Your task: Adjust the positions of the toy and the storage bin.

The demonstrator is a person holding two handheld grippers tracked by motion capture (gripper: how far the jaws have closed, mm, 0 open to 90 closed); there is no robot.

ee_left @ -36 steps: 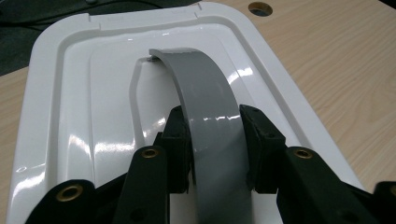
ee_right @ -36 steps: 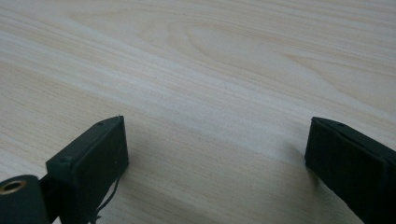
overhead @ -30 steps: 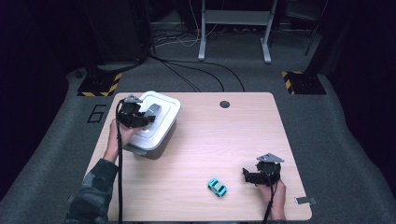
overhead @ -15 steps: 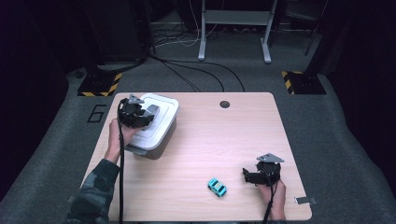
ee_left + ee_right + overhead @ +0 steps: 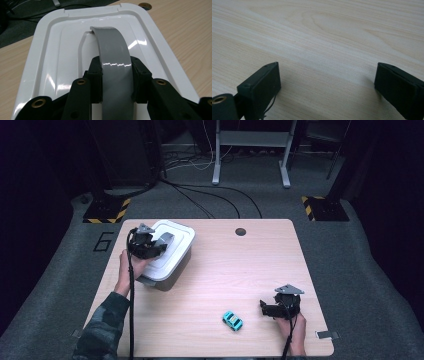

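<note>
— Dark carpet and cables lie beyond the pale wooden table (image 5: pixel 210 270); what is being worked on?

— It is the white plastic storage box (image 5: pixel 165 257), sitting directly under the left claw (image 5: pixel 116 75).

— How would it handle?

— It looks like a rigid shell with a glossy lid (image 5: pixel 60 50), likely slippery and fairly light unless filled. The arched grey handle (image 5: pixel 112 50) on the lid seems the sensible place to grip, since the smooth lid offers no purchase.

— And the left claw?

— It is clenched on that handle, with both pads pressing its sides near the crown of the arch.

— And the other one?

— The right claw (image 5: pixel 327 75) gapes wide and empty, low over bare wood. A small turquoise toy car (image 5: pixel 232 320) sits just beside it, toward the box.
</note>
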